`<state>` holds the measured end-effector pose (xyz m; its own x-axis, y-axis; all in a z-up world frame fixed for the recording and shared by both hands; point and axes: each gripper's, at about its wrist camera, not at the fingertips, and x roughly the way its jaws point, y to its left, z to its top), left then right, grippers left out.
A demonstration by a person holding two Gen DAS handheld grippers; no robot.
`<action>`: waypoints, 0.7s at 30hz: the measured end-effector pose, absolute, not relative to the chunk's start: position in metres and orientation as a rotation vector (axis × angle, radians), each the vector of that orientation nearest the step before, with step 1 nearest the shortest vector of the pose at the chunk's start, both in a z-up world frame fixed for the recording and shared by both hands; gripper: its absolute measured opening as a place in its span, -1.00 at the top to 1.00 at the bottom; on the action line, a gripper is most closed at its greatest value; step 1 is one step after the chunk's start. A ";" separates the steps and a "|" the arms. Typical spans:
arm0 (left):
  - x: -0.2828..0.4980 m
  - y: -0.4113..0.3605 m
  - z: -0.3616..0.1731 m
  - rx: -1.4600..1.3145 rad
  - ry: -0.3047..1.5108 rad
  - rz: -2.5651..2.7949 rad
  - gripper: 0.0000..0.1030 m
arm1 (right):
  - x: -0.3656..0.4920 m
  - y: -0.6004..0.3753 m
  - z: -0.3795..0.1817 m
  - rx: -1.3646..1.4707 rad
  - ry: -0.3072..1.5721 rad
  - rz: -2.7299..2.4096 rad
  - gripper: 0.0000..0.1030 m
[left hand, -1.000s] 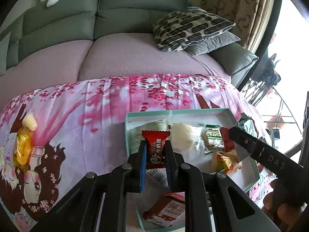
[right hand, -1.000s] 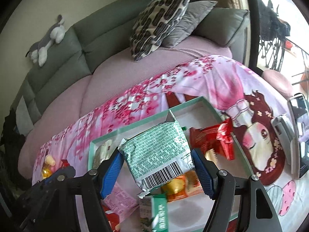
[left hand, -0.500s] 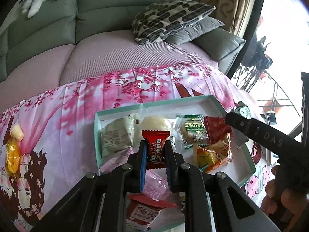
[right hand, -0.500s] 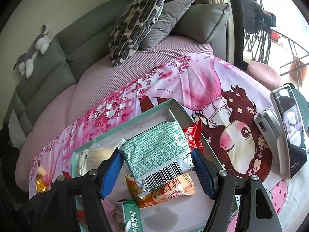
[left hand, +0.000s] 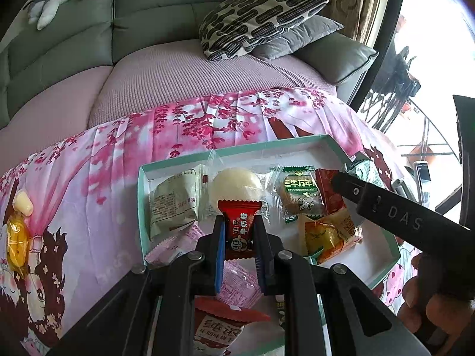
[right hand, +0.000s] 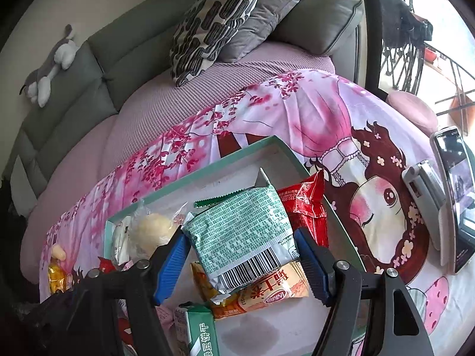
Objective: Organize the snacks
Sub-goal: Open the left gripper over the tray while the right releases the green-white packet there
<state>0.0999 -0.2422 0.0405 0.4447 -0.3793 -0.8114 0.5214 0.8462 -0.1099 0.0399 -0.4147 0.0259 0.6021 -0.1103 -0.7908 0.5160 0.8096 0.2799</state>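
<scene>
A teal-rimmed white box (left hand: 237,149) on the pink cloth holds several snack packs. My left gripper (left hand: 240,234) is shut on a small red candy pack (left hand: 239,225) and holds it above the box's near left part. My right gripper (right hand: 242,252) is shut on a green-printed packet (right hand: 243,234) with a barcode, held over the box (right hand: 207,172) above an orange pack (right hand: 267,292). The right gripper also shows in the left wrist view as a black finger (left hand: 386,207) over the box's right side.
A yellow wrapped candy (left hand: 17,237) and a pale candy (left hand: 22,203) lie on the cloth at the far left. A phone (right hand: 454,192) on a stand is at the right. A sofa with cushions (left hand: 255,20) lies behind.
Both grippers have drawn back and risen over the box, still holding their packs. More of the box and its contents shows now.
</scene>
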 end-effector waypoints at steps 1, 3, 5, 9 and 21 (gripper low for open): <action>0.100 -0.243 0.040 0.168 0.960 -0.561 0.65 | 0.040 -0.415 0.025 0.527 0.856 -0.384 -0.44; 0.099 -0.244 0.040 0.173 0.958 -0.562 0.65 | 0.040 -0.417 0.024 0.532 0.857 -0.391 -0.45; 0.100 -0.245 0.040 0.177 0.957 -0.559 0.65 | 0.041 -0.419 0.024 0.534 0.857 -0.393 -0.44; 0.100 -0.245 0.039 0.181 0.960 -0.552 0.65 | 0.041 -0.419 0.023 0.539 0.861 -0.392 -0.45; 0.104 -0.240 0.038 0.140 0.975 -0.518 0.38 | 0.043 -0.420 0.021 0.547 0.870 -0.392 -0.46</action>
<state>0.1036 -0.2395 0.0384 0.4507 -0.3560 -0.8186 0.4787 0.8704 -0.1149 0.0430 -0.4200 0.0214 0.5888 -0.1032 -0.8016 0.5326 0.7956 0.2888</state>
